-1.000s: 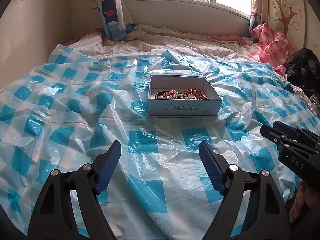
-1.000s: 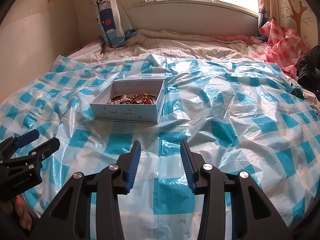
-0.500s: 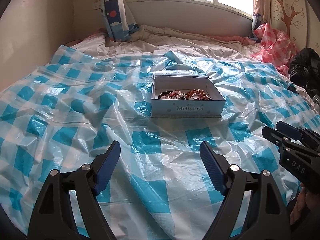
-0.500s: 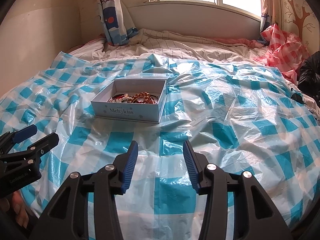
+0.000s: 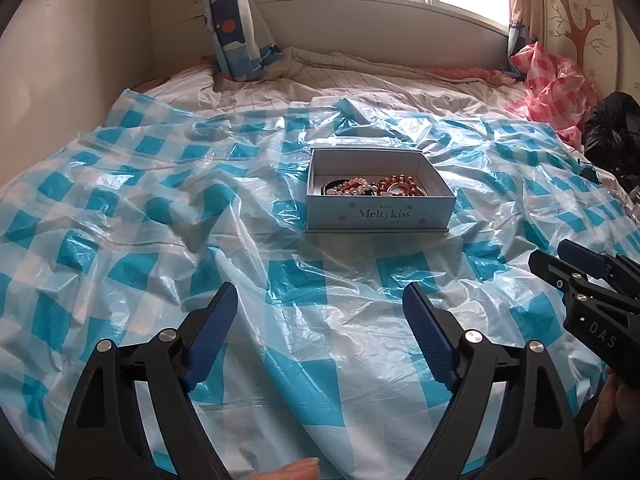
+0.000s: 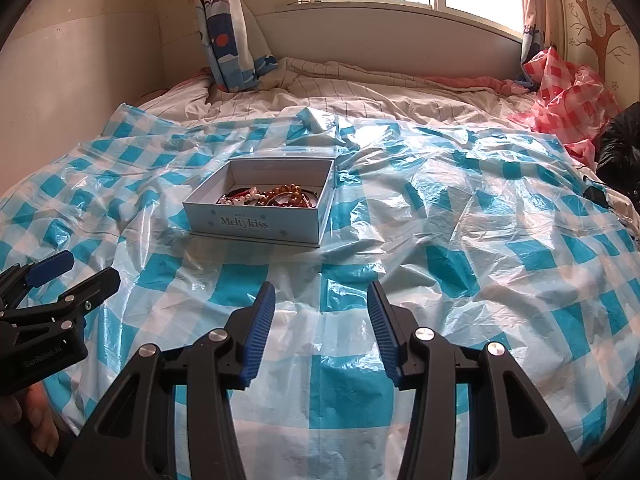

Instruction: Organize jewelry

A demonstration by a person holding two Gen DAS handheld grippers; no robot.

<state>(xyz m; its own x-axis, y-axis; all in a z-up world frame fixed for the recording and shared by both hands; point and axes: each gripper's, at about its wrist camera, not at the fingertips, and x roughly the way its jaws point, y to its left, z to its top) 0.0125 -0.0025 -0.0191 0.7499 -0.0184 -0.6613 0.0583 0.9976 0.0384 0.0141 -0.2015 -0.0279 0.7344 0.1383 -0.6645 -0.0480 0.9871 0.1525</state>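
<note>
Pale-blue box [image 5: 380, 216] on checked plastic sheet [image 5: 160, 240] holds beaded bracelets [image 5: 372, 188]; left gripper [image 5: 320, 312], right gripper [image 6: 322, 304] jaws apart, empty.

box [image 5: 380, 216] on sheet [image 5: 160, 240] | jewelry [image 5: 372, 189] in box | bag [image 5: 612, 132] far right

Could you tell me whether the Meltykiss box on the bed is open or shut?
Open. The Meltykiss box has no lid on it, and beaded bracelets lie in plain sight inside. No lid shows in either view.
</note>
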